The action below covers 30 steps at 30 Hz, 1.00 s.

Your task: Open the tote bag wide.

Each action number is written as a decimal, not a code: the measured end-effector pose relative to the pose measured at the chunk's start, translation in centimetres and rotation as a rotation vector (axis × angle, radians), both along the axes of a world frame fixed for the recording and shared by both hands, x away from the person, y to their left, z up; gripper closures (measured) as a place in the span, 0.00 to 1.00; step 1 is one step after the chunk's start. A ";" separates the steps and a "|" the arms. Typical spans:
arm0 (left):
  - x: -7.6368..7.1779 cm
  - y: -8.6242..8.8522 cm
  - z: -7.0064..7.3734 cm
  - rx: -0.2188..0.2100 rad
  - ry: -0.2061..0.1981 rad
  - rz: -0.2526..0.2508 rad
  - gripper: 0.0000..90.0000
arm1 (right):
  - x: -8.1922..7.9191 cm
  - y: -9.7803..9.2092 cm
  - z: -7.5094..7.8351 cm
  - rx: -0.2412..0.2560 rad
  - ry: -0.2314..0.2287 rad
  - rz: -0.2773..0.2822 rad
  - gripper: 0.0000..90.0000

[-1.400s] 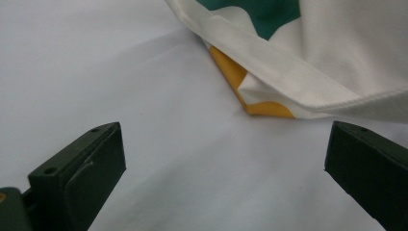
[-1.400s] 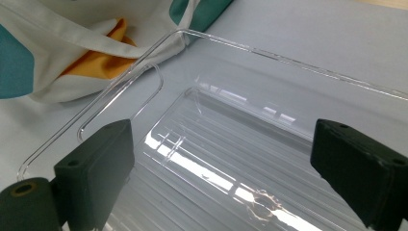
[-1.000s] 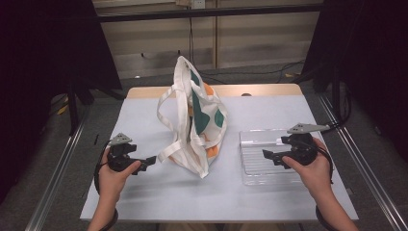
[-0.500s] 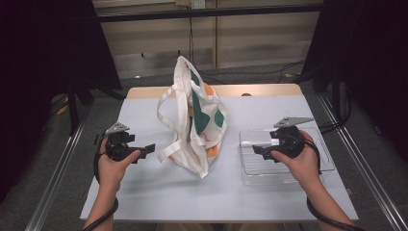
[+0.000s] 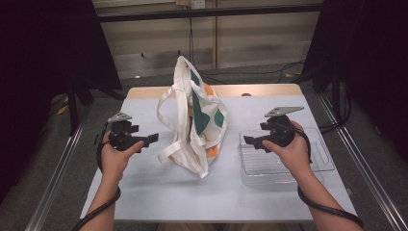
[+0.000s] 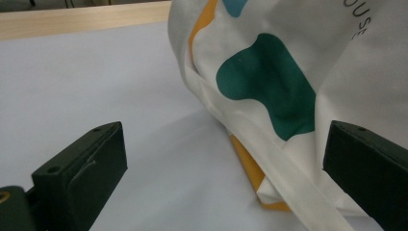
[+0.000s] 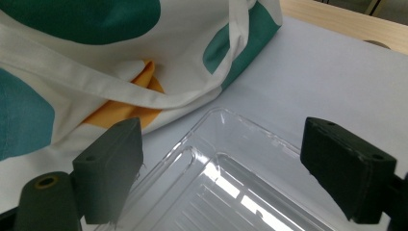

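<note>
Both grippers have drawn in toward the tote bag point(image 5: 195, 122) standing mid-table—left gripper point(image 5: 153, 138) beside its straps, right gripper point(image 5: 246, 140) over the clear tray point(image 5: 321, 159), jaws spread, empty—probably readying a grasp.

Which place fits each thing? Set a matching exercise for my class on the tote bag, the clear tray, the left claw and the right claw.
Things:
1. tote bag
2. clear tray
3. left claw
4. right claw

Places:
A. open, above the tray's left edge
B. middle of the table, slumped upright
C. open, just left of the bag
D. flat on the table, right of the bag

Pairs: 1-B, 2-D, 3-C, 4-A
</note>
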<state>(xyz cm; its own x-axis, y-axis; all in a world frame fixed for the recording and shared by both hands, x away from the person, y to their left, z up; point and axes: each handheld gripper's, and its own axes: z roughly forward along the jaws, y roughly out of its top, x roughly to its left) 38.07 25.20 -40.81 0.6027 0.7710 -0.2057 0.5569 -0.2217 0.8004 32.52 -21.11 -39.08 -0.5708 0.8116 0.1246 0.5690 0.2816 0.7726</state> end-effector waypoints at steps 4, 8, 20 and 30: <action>0.8 -0.3 0.5 0.002 -0.005 -0.015 0.04 | 0.8 0.8 0.4 -0.002 -0.015 0.006 0.17; 1.4 -0.5 0.9 -0.005 -0.007 -0.016 0.07 | 1.3 1.3 0.7 -0.001 -0.019 0.007 0.17; 2.3 -0.7 2.0 0.011 -0.026 0.008 0.13 | 3.2 2.6 1.2 0.001 -0.034 0.039 0.18; 3.1 -1.3 3.0 0.020 -0.041 0.002 0.18 | 4.2 3.6 1.5 -0.014 -0.033 0.042 0.19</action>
<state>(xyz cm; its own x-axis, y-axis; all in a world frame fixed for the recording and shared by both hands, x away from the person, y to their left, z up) 41.15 23.89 -37.85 0.6085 0.7762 -0.1654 0.5240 -0.2364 0.8183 36.67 -17.49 -37.57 -0.6080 0.7883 0.0943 0.5309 0.3155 0.7865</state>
